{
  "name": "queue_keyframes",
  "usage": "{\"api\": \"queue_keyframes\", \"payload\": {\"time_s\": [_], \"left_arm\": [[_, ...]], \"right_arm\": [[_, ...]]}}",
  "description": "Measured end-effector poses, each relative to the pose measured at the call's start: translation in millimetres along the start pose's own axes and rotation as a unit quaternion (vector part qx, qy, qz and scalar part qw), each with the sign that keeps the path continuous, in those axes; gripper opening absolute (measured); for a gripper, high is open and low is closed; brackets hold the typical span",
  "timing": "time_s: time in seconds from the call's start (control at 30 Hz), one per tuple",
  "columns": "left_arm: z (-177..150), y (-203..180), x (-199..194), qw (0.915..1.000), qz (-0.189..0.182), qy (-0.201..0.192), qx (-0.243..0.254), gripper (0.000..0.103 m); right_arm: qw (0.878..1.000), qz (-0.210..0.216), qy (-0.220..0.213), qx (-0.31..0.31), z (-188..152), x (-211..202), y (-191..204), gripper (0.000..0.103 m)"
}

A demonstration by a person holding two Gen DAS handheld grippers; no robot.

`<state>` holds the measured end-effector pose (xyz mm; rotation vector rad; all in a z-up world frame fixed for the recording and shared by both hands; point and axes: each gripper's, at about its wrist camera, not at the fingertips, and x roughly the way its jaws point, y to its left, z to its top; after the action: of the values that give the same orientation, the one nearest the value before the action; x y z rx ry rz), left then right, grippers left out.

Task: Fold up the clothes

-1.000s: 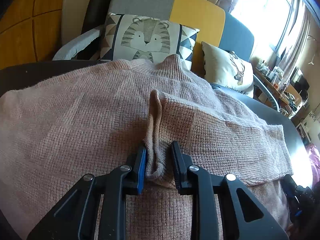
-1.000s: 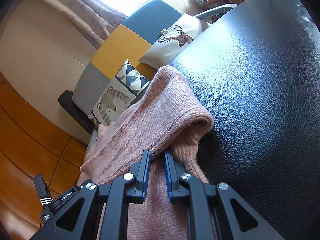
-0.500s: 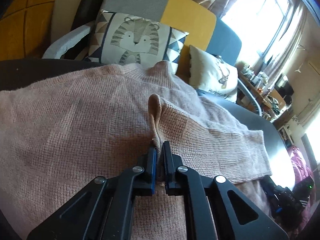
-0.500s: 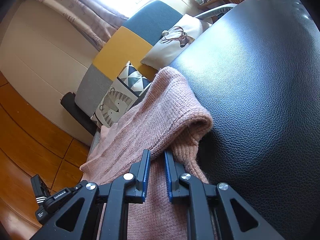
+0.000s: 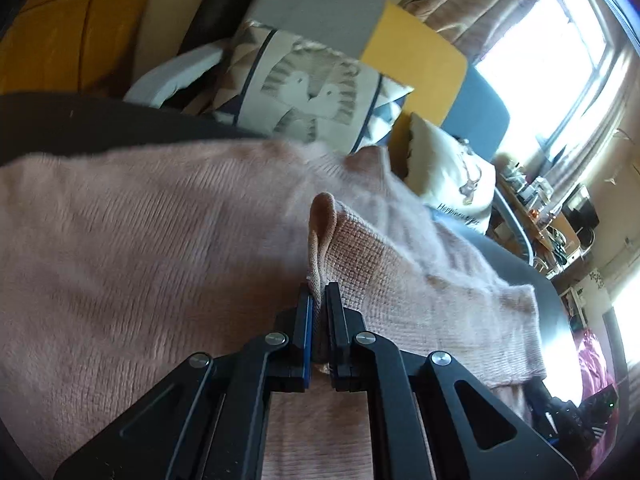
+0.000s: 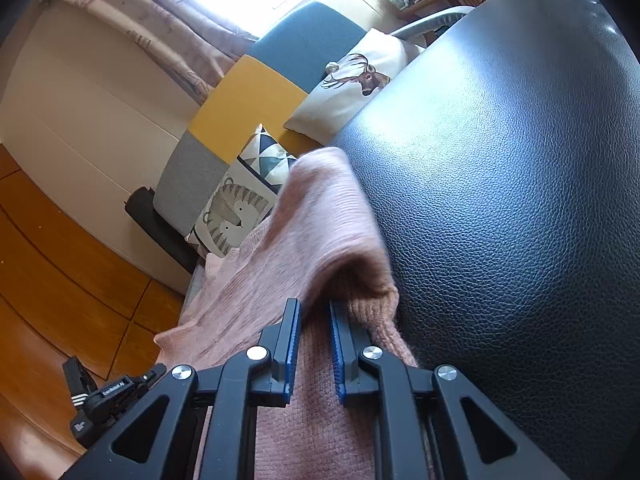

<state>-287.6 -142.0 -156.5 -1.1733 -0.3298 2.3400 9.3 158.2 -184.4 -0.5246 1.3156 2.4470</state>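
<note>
Desk: black, leather-look top, fills right half of right-wrist view; bare and glossy there.

Sweater: pink knit, spread flat on desk, covers most of centre and left of left-wrist frame. One part already laid over body, its end at centre right of that frame. In right-wrist view the knit runs as a band from bottom centre up to mid-frame, rolled edge touching bare desk.

Sofa behind desk, upper part of both frames; tiger cushion, deer cushion on it.

Left gripper: clenched on a pinched ridge of sweater, fabric standing up in a peak just above the tips, bottom centre of frame.

Right gripper: jaws narrow, knit between the blue pads; looks like grasping sweater edge, though pad contact not fully clear.

Risks, my read:
- Thin pinch on left → loose knit could slip out if pulled fast.
- Both ends held → uneven pull would skew the fold, stretch the knit.
- Glossy desk → whole sweater may slide rather than fold.
</note>
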Motion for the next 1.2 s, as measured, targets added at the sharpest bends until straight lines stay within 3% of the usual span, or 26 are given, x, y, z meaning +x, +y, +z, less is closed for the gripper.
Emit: {"api": "queue_keyframes", "payload": {"time_s": [0.2,0.27,0.33,0.43,0.6,0.87,1.03,1.13,1.2], "left_arm": [[-11.7,15.9,7.1,0.9988,-0.03,0.002,-0.038,0.008],[-12.7,17.1,7.9,0.9985,-0.035,0.0,-0.042,0.009],[-13.7,18.4,8.6,0.9982,-0.039,-0.002,-0.045,0.009],[-14.5,19.9,9.6,0.9976,-0.046,-0.004,-0.051,0.009],[-15.4,24.7,9.7,0.9966,-0.055,-0.006,-0.06,0.01],[-15.2,22.4,9.9,0.997,-0.043,-0.008,-0.063,0.01],[-14.2,22.5,9.5,0.9965,-0.048,-0.007,-0.068,0.01],[-14.1,24.1,9.3,0.9956,-0.055,-0.008,-0.075,0.01],[-14.1,25.0,9.3,0.9951,-0.059,-0.009,-0.079,0.01]], "right_arm": [[1.0,-0.018,0.013,-0.001,1.5,4.8,6.7,0.013],[0.999,-0.035,0.037,-0.007,5.7,8.7,14.4,0.014],[0.995,-0.06,0.07,-0.036,13.0,10.2,27.0,0.014],[0.988,-0.084,0.078,-0.108,19.7,1.8,47.0,0.013],[0.966,-0.135,0.116,-0.188,14.1,12.1,60.6,0.01],[0.96,-0.21,0.067,-0.172,17.9,26.3,65.3,0.003],[0.971,-0.193,0.068,-0.122,23.8,18.4,46.0,0.0],[0.974,-0.14,0.118,-0.135,18.8,12.5,53.2,0.016],[0.968,-0.106,0.143,-0.175,9.9,2.0,65.3,0.018]]}}
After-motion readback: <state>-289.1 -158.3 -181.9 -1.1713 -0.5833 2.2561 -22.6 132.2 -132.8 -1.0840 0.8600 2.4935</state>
